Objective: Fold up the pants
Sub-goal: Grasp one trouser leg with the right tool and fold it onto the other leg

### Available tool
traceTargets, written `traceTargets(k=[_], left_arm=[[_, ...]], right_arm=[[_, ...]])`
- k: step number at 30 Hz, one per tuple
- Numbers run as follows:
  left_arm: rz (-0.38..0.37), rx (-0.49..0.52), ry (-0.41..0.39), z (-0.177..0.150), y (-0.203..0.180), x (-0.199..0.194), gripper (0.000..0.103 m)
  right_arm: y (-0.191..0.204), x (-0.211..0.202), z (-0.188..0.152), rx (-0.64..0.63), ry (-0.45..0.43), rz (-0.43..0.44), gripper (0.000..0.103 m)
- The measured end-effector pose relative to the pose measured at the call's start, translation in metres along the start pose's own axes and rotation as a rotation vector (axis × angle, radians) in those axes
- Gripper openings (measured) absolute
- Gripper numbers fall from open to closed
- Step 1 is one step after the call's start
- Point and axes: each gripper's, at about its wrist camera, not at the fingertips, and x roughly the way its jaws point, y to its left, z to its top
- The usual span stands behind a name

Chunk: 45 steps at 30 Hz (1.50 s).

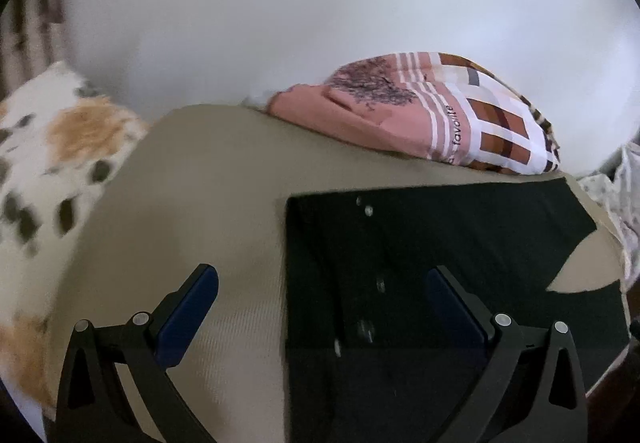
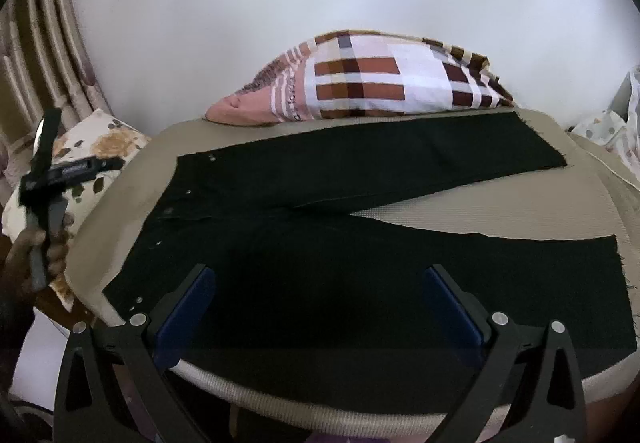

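**foldnoob:** So where do the pants (image 2: 320,243) actually lie compared to the two grippers?

**laundrydad:** Flat on the tan mattress (image 2: 480,207), just this side of the checked pillow (image 2: 360,83). Waistband is at the left end, legs run off to the right and split in a V, so the long axis goes sideways across both cameras, not away from them.

**foldnoob:** Who's closer to what?

**laundrydad:** Left gripper (image 1: 322,307) hangs over the waistband edge, one finger over bare mattress, the other over black cloth. Right gripper (image 2: 320,307) sits over the leg farther from the pillow, about mid-thigh. Both have their jaws spread wide, nothing between them.

**foldnoob:** Next move?

**laundrydad:** My guess: pinch that nearer leg's edge and carry it toward the pillow onto the other leg.
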Motion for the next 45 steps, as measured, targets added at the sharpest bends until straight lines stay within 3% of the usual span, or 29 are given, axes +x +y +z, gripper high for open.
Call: traceTargets(k=[5, 8, 13, 16, 17, 18, 19, 20, 22, 24, 27, 30, 35, 41, 45], left_arm=[[-0.110, 0.032, 0.063, 0.030, 0.023, 0.069, 0.100], [-0.095, 0.076, 0.093, 0.039, 0.032, 0.103, 0.088], [-0.165, 0.079, 0.145, 0.046, 0.041, 0.145, 0.086], [-0.278, 0.092, 0.199, 0.048, 0.037, 0.166, 0.085], [-0.313, 0.097, 0.223, 0.047, 0.034, 0.172, 0.083], [-0.341, 0.104, 0.249, 0.044, 0.030, 0.177, 0.073], [-0.316, 0.119, 0.253, 0.042, 0.026, 0.180, 0.067], [-0.286, 0.129, 0.237, 0.042, 0.023, 0.178, 0.062], [-0.255, 0.060, 0.244, 0.044, 0.028, 0.176, 0.042], [-0.249, 0.041, 0.237, 0.043, 0.028, 0.171, 0.035], [-0.186, 0.098, 0.201, 0.037, 0.010, 0.157, 0.024], [-0.206, 0.072, 0.129, 0.036, 0.012, 0.135, 0.021], [-0.215, 0.050, 0.021, 0.033, -0.002, 0.090, 0.016], [-0.264, 0.048, -0.068, 0.006, -0.028, 0.032, 0.016], [-0.303, 0.013, -0.079, -0.020, -0.034, 0.002, 0.016]], right_arm=[[-0.001, 0.033, 0.008, 0.012, 0.065, -0.007, 0.103], [-0.003, 0.049, 0.007, 0.014, 0.104, -0.022, 0.103], [-0.009, 0.067, 0.007, 0.038, 0.138, -0.053, 0.103], [-0.013, 0.076, 0.006, 0.057, 0.163, -0.066, 0.103], [-0.013, 0.079, 0.005, 0.062, 0.174, -0.068, 0.103], [-0.013, 0.082, 0.005, 0.064, 0.182, -0.070, 0.103], [-0.013, 0.083, 0.005, 0.066, 0.187, -0.072, 0.103], [-0.013, 0.084, 0.005, 0.065, 0.188, -0.076, 0.103], [-0.012, 0.085, 0.006, 0.062, 0.185, -0.079, 0.103], [-0.011, 0.086, 0.008, 0.061, 0.179, -0.084, 0.103], [-0.010, 0.088, 0.012, 0.056, 0.174, -0.084, 0.103], [-0.014, 0.091, 0.029, 0.078, 0.160, -0.048, 0.103], [-0.030, 0.101, 0.081, 0.167, 0.089, 0.097, 0.103], [-0.071, 0.159, 0.132, 0.422, 0.161, 0.327, 0.103], [-0.092, 0.205, 0.155, 0.524, 0.209, 0.367, 0.103]])
